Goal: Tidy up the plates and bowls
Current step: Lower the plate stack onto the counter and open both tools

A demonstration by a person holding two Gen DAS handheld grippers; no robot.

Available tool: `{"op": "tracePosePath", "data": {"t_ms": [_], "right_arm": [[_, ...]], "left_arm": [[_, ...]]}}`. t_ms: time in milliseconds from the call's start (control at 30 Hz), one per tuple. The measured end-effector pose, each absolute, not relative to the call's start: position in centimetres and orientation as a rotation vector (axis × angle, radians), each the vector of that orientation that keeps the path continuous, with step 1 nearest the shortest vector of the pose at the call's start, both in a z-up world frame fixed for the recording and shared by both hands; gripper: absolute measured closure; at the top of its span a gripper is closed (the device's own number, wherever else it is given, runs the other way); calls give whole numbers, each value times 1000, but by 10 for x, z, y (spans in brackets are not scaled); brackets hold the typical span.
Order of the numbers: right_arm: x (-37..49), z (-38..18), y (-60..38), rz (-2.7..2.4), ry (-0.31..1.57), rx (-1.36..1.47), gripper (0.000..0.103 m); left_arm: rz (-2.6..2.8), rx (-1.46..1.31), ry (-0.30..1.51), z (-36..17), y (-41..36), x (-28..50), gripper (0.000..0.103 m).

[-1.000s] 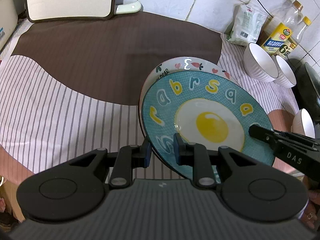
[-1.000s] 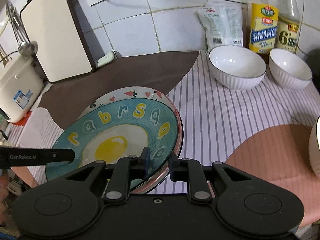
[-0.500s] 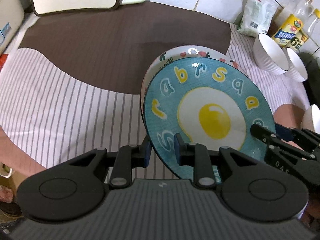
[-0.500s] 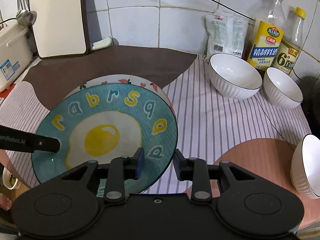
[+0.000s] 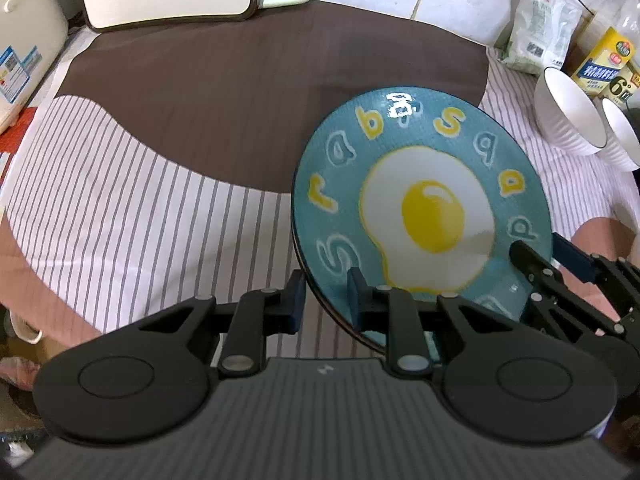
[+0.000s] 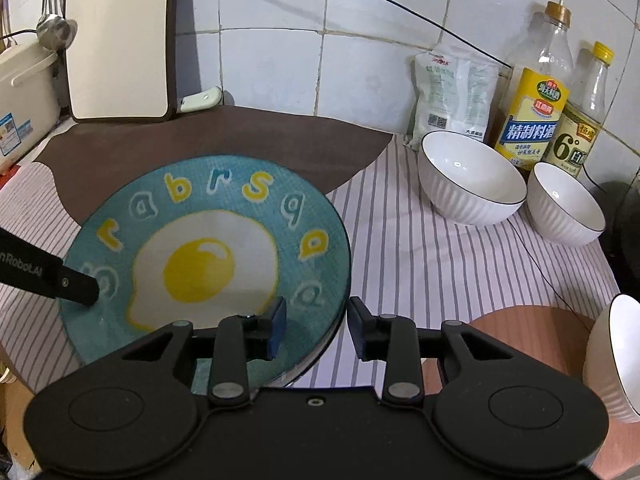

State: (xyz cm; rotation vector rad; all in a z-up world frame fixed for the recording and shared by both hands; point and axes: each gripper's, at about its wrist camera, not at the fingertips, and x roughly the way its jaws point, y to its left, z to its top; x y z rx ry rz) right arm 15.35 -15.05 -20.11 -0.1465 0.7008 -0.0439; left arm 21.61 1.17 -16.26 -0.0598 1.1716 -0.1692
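the left gripper (image 5: 324,298) straddles the near-left rim of the teal egg plate (image 5: 420,216), one finger under the rim and one over the face, closed on the edge. the right gripper (image 6: 316,326) does the same at the plate's (image 6: 208,256) near-right rim, its fingers a plate-edge apart, one pad on the printed face and the other just outside the rim; whether that outer pad touches is hard to tell. each gripper's finger also shows in the other's view, on the opposite side of the plate. the plate is round, so it has no long axis; it tilts with its face toward the cameras, letters arcing along the far edge, the egg yolk at centre, held above the striped cloth (image 6: 440,264). beyond it lies the brown patch of the cloth (image 5: 240,92). to the far right stand two white bowls (image 6: 472,188) side by side, a third bowl (image 6: 616,356) tilted at the right edge, then bottles (image 6: 532,112) and a white pouch (image 6: 452,92) against the tiled wall, and a cutting board (image 6: 116,40) leaning far left.
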Motion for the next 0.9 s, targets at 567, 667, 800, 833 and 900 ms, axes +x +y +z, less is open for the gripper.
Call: {"op": "tracePosePath", "data": {"t_ms": [567, 667, 800, 833, 900], "right_arm": [[30, -124, -223, 25, 503, -80, 64], [14, -120, -243, -6, 477, -61, 63], [-2, -122, -267, -74, 463, -64, 57], [-6, -122, -274, -99, 464, -59, 55], [-11, -125, -290, -128, 465, -36, 54]], "left_arm": [[-364, 57, 1007, -73, -41, 125, 80], [-425, 67, 960, -62, -61, 110, 75], [-500, 82, 922, -56, -90, 97, 71], [-516, 84, 913, -55, -98, 94, 71], [-547, 80, 892, -56, -113, 91, 69]]}}
